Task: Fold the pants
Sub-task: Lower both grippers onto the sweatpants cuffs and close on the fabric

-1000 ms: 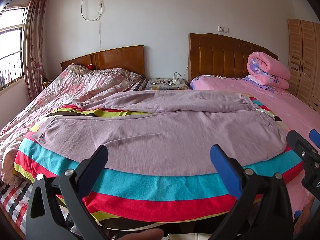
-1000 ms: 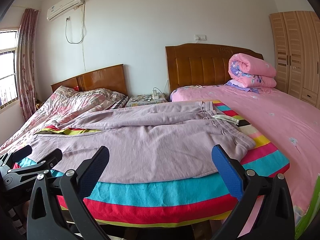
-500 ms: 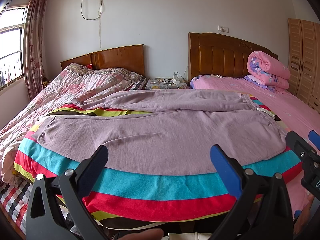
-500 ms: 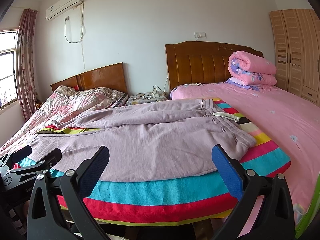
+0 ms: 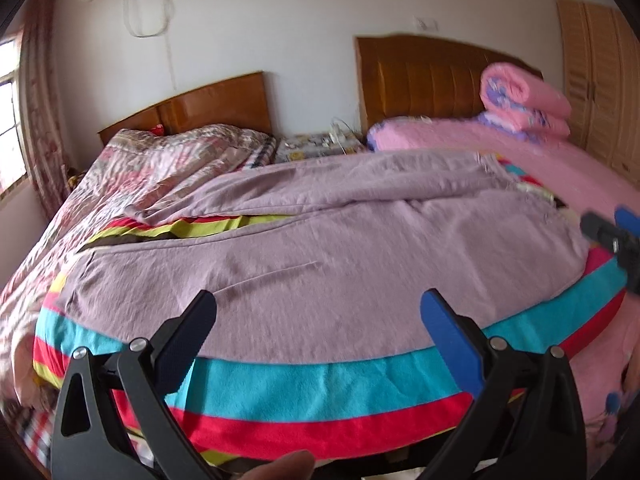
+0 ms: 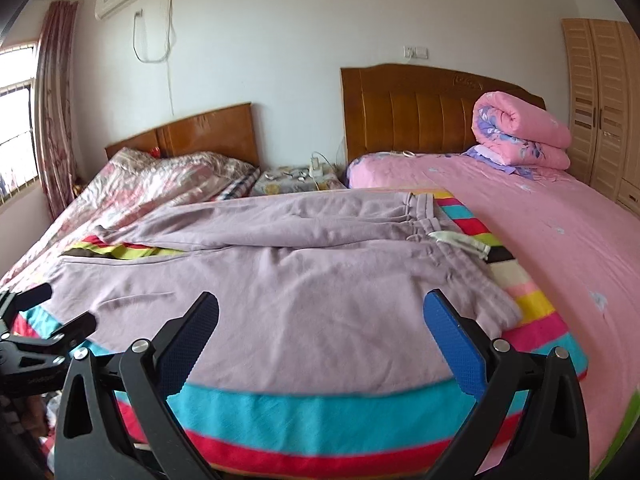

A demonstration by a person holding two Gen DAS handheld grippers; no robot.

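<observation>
Both grippers, left gripper (image 5: 318,312) and right gripper (image 6: 320,312), gape wide, holding nothing. Pants (image 6: 304,276) lie crosswise on the striped blanket (image 6: 320,408), waistband rightward; leg cuffs are indistinct.

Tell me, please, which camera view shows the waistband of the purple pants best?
The right wrist view: the waistband is sharp there, with its gathered elastic and a pale drawstring lying across it. In the left wrist view the waistband sits near the right edge, motion-blurred, its detail lost.
</observation>
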